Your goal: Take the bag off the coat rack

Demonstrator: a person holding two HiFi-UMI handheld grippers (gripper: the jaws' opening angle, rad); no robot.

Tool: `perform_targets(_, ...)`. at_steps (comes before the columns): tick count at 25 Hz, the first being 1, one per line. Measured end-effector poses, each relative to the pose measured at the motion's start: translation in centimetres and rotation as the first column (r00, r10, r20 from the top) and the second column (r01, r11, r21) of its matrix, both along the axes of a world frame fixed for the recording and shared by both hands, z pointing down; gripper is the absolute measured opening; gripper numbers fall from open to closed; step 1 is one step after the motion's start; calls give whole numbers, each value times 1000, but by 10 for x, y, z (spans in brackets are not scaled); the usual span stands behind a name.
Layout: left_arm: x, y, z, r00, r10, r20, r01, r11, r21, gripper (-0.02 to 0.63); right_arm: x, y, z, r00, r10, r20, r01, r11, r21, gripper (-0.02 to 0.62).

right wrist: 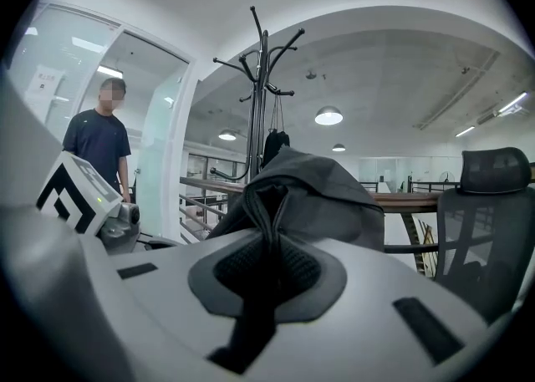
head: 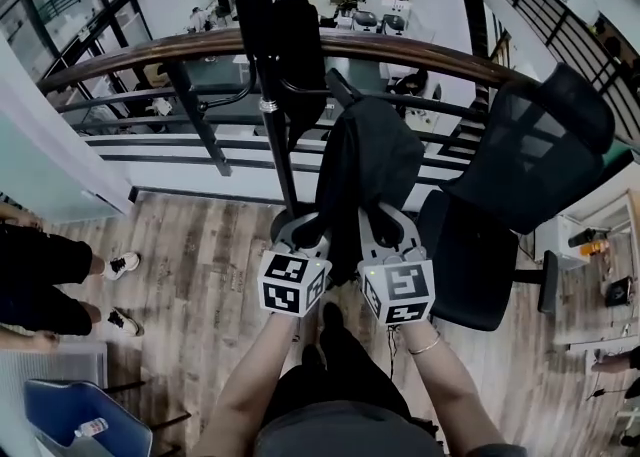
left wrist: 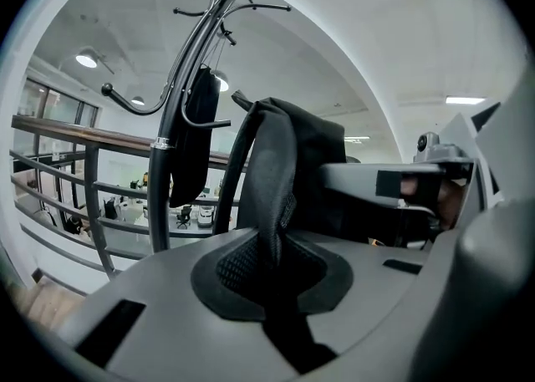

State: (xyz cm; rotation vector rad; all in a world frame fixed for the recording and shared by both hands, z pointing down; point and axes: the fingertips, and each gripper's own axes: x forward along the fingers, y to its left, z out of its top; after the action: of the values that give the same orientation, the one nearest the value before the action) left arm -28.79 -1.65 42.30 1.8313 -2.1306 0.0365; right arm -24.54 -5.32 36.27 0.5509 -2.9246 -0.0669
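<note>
**Clearance around the coat rack: tight on three sides**

The coat rack stands close against the railing, which closes off its far side. A dark item hangs from the rack, just right of its pole. Below that, the bag fills the near-right gap. Further right of the rack, the office chair blocks passage. Left of the rack, the wooden floor lies open as far as a bystander's legs.

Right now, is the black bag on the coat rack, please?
Off: left hand-held gripper and right hand-held gripper hold the black bag clear of the coat rack.
</note>
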Motion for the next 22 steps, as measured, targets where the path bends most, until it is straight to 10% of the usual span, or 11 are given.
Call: perform_targets(22,86,30,-64,980,190,51,-193,979,69,51,96,41,-60,986,139,90,-140,990,2,28)
